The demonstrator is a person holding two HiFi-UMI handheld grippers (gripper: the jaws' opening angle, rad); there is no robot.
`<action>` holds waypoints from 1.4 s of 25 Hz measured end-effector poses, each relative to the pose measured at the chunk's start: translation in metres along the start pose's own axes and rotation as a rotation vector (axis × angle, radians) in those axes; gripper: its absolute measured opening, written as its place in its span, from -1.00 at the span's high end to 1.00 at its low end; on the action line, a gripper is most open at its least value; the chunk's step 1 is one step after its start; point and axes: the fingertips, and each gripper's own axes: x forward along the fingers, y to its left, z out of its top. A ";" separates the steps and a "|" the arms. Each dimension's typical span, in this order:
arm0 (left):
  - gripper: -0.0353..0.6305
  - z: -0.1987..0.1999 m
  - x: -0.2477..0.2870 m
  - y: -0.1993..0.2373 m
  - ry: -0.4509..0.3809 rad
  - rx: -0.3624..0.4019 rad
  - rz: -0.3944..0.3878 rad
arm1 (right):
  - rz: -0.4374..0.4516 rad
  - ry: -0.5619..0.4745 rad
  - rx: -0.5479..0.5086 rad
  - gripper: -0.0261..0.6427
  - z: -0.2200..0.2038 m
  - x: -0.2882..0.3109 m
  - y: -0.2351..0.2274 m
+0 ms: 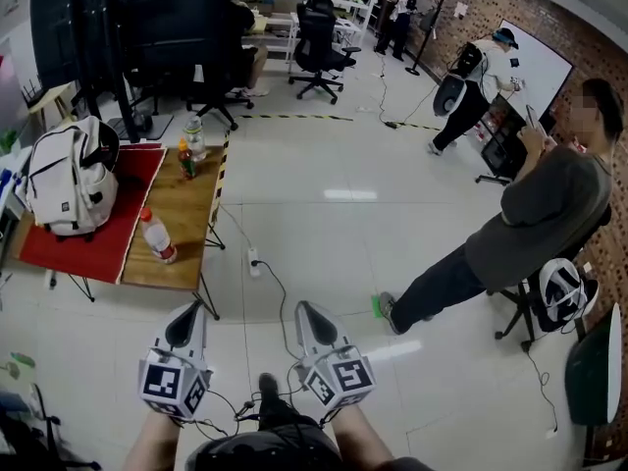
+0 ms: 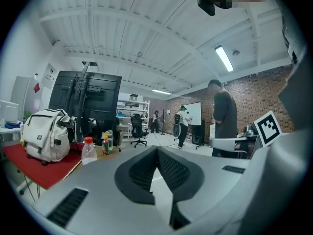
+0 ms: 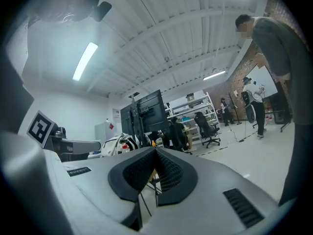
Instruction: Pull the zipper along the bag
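Note:
A white backpack (image 1: 67, 180) stands upright on a red cloth (image 1: 98, 234) at the left end of a wooden table (image 1: 182, 214), far ahead and to the left of both grippers. The left gripper view shows the backpack (image 2: 46, 141) at its left edge. In the right gripper view the backpack (image 3: 115, 143) shows only partly, behind the jaws. I cannot make out its zipper from here. My left gripper (image 1: 193, 309) and right gripper (image 1: 303, 308) are held low over the floor, side by side, both shut with nothing between the jaws.
A clear bottle with a red cap (image 1: 157, 235) and a sauce bottle (image 1: 184, 160) stand on the table. A power strip and its cable (image 1: 254, 260) lie on the floor by the table. A person in grey (image 1: 535, 224) stands at right. Office chairs (image 1: 319, 47) and a screen stand (image 1: 128, 18) are behind.

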 end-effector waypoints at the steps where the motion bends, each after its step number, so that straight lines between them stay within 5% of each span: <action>1: 0.81 0.003 0.015 0.002 0.000 -0.001 0.006 | 0.005 -0.001 -0.002 0.90 0.004 0.012 -0.010; 14: 0.81 0.026 0.147 0.032 0.009 -0.022 0.062 | 0.044 0.008 0.015 0.90 0.026 0.126 -0.104; 35: 0.81 0.044 0.153 0.022 -0.024 0.026 0.049 | 0.041 -0.027 -0.029 0.90 0.045 0.110 -0.108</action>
